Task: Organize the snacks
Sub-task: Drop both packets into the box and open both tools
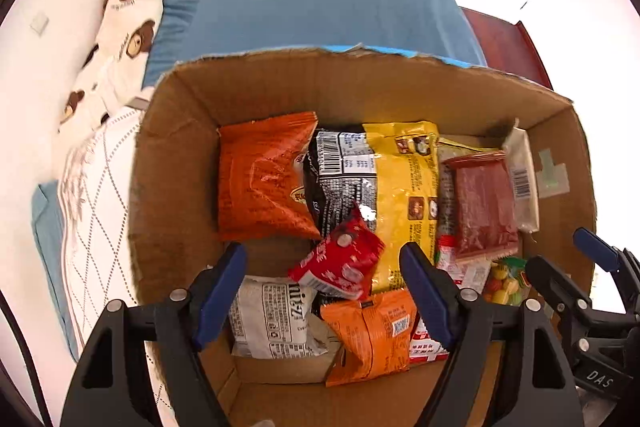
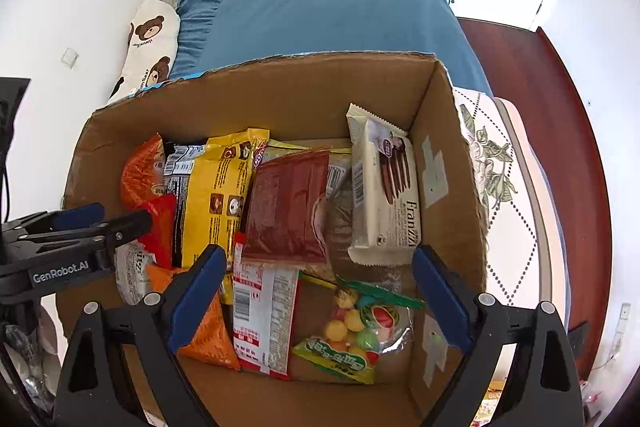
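Hovering, left hand-held gripper (image 1: pixel 322 293): I see its fingers spread wide over the box's near left, pinching nothing; the small red packet (image 1: pixel 340 261) lies between them, below.
Right hand-held gripper (image 2: pixel 320 301): spread too, empty, above the candy bag (image 2: pixel 360 331) and the red-and-white packet (image 2: pixel 264 319).
Snacks: orange bag (image 1: pixel 264 179), yellow bag (image 1: pixel 404 195), dark red pack (image 2: pixel 290 207) and the cream Franzzi wafer pack (image 2: pixel 386 191) all lie inside the cardboard box (image 2: pixel 280 91).
Box: it rests on the bed, by the blue pillow (image 2: pixel 320 15).
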Motion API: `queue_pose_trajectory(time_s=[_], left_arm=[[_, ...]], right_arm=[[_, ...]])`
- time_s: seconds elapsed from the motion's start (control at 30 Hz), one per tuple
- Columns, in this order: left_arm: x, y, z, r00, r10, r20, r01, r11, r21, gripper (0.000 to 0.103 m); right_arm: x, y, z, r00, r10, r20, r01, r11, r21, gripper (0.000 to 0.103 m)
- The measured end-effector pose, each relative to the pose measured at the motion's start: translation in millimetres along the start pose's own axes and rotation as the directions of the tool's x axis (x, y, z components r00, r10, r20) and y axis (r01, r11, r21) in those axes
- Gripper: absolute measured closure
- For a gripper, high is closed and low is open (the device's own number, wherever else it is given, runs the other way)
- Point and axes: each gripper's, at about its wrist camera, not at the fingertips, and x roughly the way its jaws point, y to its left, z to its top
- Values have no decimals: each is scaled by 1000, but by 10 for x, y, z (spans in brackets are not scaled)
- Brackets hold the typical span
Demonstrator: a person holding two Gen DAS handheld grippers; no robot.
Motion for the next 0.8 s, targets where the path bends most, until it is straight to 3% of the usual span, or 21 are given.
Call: queue_pose_trajectory(time_s=[0.27,0.5,0.8], left_arm=[[-418,-42,-455,986,20,168,-19,1000,-4,25],[-803,-48,-891,956,28,292,-19,999,-34,25],[-1342,-91,-1408,907,36,420,-26,999,-30,25]], right_arm=[[-338,13,-361,996,-43,84,47,998,-41,7],[-725,79,-630,987,-29,160,40,997,-66,7],[-1300,244,-1083,956,-20,292,55,992,-113,7]])
